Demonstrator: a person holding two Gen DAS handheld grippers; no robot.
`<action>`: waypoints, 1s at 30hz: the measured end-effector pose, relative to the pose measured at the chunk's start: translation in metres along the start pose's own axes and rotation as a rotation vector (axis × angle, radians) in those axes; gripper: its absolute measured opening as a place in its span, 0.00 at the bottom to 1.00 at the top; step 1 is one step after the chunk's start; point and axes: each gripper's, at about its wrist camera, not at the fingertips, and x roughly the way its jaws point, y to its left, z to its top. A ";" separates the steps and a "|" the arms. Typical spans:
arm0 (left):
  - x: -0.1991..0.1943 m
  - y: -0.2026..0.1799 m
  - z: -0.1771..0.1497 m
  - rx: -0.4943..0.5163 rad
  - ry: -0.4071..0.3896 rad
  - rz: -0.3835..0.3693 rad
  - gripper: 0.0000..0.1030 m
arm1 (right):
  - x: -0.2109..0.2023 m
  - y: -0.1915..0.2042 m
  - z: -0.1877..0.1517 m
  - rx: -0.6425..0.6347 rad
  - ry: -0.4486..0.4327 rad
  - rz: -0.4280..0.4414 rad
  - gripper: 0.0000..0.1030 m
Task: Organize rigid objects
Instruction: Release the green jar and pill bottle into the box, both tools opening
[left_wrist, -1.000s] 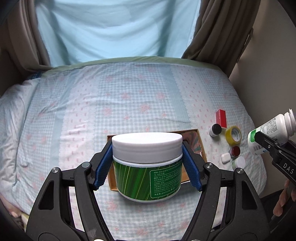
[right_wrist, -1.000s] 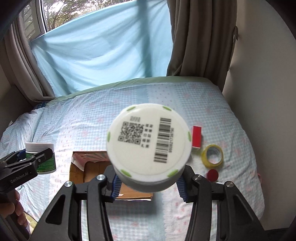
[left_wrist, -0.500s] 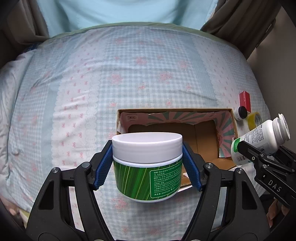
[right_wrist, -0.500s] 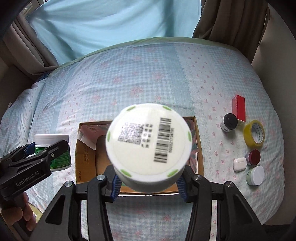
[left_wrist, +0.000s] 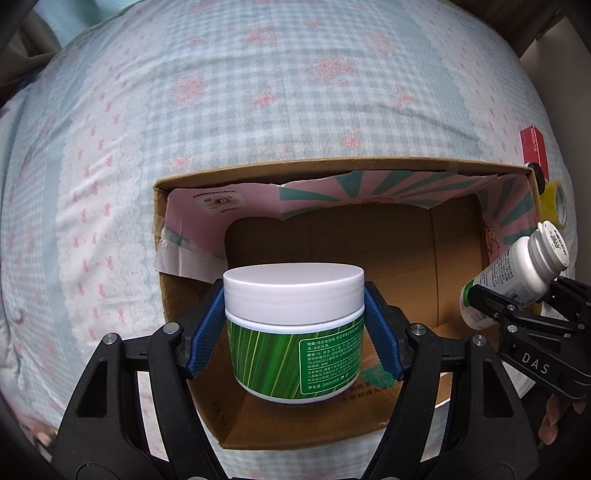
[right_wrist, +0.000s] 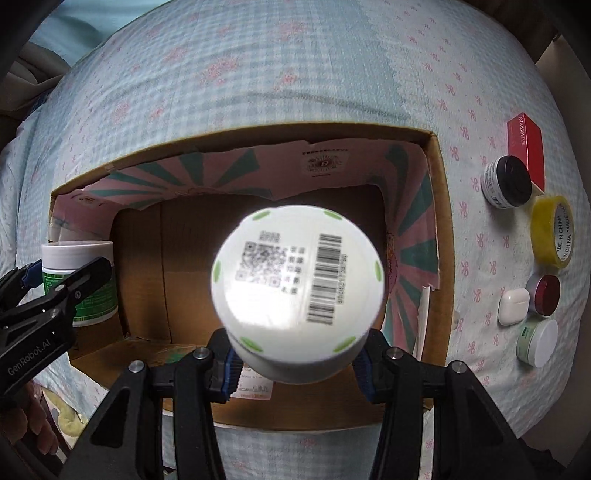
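My left gripper (left_wrist: 294, 334) is shut on a green jar with a white lid (left_wrist: 294, 325) and holds it upright over the left part of the open cardboard box (left_wrist: 436, 236). The jar also shows in the right wrist view (right_wrist: 79, 284). My right gripper (right_wrist: 295, 363) is shut on a white pill bottle (right_wrist: 297, 299), its barcoded cap facing the camera, over the middle of the box (right_wrist: 441, 206). The bottle also shows in the left wrist view (left_wrist: 517, 273) at the box's right side.
The box lies on a checked bedspread (right_wrist: 258, 74). Right of it lie a red box (right_wrist: 526, 147), a black-lidded jar (right_wrist: 506, 181), yellow tape (right_wrist: 552, 230), a red-lidded jar (right_wrist: 546, 295), a white earbud case (right_wrist: 513, 305) and a white-lidded jar (right_wrist: 537, 341).
Both grippers have moved forward and down toward the box, each still holding its object. The box now fills much more of both views.
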 end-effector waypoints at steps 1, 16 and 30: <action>0.004 -0.001 0.001 0.006 0.012 -0.001 0.66 | 0.004 0.000 0.001 -0.004 0.012 0.002 0.44; -0.013 -0.007 0.012 0.066 -0.014 0.024 1.00 | 0.017 -0.010 -0.002 -0.003 0.054 0.058 1.00; -0.050 0.008 -0.019 0.023 -0.061 -0.004 1.00 | -0.027 -0.018 -0.050 0.014 0.027 0.048 1.00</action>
